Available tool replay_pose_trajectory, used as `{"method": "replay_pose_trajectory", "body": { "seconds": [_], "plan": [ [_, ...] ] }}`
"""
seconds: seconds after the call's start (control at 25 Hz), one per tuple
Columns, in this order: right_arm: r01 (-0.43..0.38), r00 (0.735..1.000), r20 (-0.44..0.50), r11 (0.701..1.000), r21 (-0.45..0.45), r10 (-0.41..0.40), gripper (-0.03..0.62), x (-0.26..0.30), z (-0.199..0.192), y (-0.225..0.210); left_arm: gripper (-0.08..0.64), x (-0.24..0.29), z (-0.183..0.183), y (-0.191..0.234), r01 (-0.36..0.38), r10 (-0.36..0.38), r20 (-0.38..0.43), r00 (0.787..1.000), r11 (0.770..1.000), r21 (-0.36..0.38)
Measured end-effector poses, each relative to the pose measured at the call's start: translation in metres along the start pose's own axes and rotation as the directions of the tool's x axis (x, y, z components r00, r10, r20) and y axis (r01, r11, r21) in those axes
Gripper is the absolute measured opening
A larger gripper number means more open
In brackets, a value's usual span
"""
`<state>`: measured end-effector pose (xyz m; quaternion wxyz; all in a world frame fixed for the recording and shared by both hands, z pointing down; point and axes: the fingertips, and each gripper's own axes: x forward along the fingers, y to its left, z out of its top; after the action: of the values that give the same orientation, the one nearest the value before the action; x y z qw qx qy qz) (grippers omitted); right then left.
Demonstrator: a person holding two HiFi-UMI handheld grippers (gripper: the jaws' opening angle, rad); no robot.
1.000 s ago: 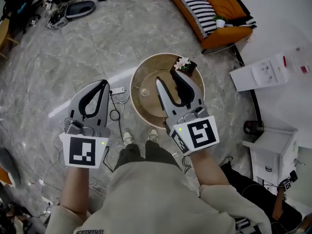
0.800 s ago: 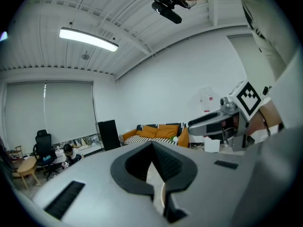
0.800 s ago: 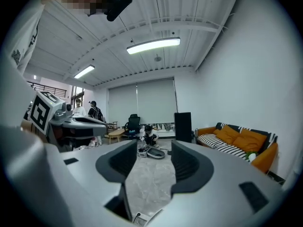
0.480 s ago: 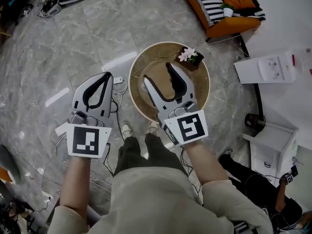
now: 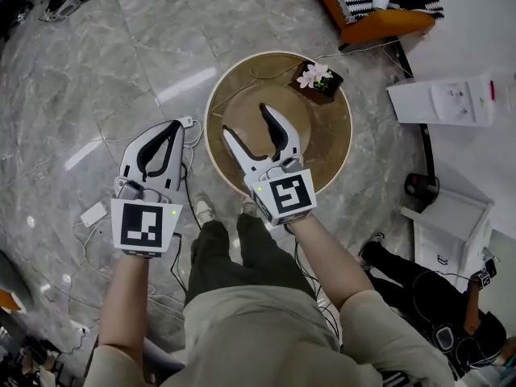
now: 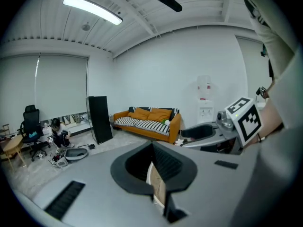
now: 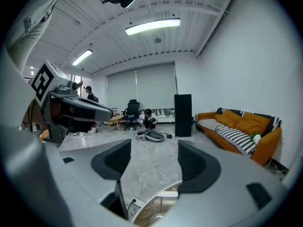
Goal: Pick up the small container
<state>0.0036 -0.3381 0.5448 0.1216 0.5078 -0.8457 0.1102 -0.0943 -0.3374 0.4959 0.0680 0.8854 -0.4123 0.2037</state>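
- Currently the pick-up has not begun: neither tool holds anything.
- Your right tool [image 5: 245, 120] stands released. Its jaws have just been opening, and nothing lies between them; only the round desk [image 5: 326, 143] shows beneath.
- Your left tool [image 5: 172, 126] is clenched on nothing. It hangs beside the right tool, on its left, off the desk's edge and over the floor.
- One small vessel is in view: the dark pot with flowers [image 5: 322, 79]. It stands ahead of the right tool's jaw tips and to their right, at the desk's far rim, well apart from both tools. Treat it as the likely target; no view confirms this.
- Remaining, as judged: reach the pot, close on it, lift.
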Motion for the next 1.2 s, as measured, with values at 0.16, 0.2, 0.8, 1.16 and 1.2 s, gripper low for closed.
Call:
{"method": "replay_pose_trajectory", "body": {
  "seconds": [0.16,0.2,0.8,1.16,1.2],
  "plan": [
    [0.009,0.999,-0.03,1.0,0.012,-0.009,0.272,0.019,-0.053,-0.007,0.006,0.02,-0.043,-0.003,0.016,-0.015,-0.029,0.999,1.0,0.006],
    [0.009,0.999,-0.045,1.0,0.017,-0.008,0.272,0.025,-0.066,-0.007,0.006,0.026,-0.055,-0.003,0.017,-0.017,-0.039,0.999,1.0,0.005],
    [0.031,0.963,-0.268,0.998,0.058,-0.015,0.301,0.082,-0.276,-0.02,0.005,0.079,-0.211,-0.032,0.051,-0.063,-0.145,0.987,0.995,-0.082],
    [0.092,0.946,-0.318,0.993,0.072,-0.064,0.321,0.096,-0.333,-0.025,0.006,0.086,-0.253,-0.039,0.049,-0.067,-0.164,0.984,0.992,-0.112],
    [0.1,0.94,-0.333,0.993,0.063,-0.074,0.321,0.097,-0.339,-0.026,0.006,0.086,-0.256,-0.039,0.047,-0.066,-0.168,0.984,0.992,-0.115]
  ]
}}
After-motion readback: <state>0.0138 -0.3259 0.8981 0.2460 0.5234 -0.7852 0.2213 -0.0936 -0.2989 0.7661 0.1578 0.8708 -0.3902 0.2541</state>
